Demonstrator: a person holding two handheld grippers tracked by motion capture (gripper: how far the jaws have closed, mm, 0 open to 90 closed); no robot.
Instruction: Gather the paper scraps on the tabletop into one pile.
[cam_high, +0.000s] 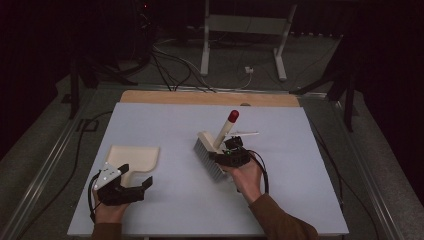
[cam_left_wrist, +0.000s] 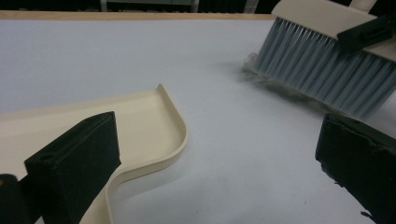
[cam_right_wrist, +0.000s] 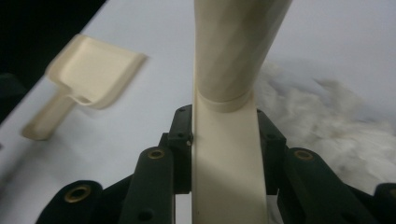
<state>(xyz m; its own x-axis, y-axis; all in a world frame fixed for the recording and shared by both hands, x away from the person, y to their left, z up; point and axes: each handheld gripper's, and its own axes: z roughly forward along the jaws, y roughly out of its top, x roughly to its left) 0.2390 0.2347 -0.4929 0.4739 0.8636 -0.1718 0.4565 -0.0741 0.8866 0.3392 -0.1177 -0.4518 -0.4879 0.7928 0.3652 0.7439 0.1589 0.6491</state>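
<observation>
On worktop: right gripper jaws clamping brush; left gripper jaws gaping wide beside dustpan, gripping nothing.

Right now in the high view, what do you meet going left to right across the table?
Left tool, open beside the handle of the cream dustpan → brush, bristles down on the table → right tool, shut on the brush.
</observation>
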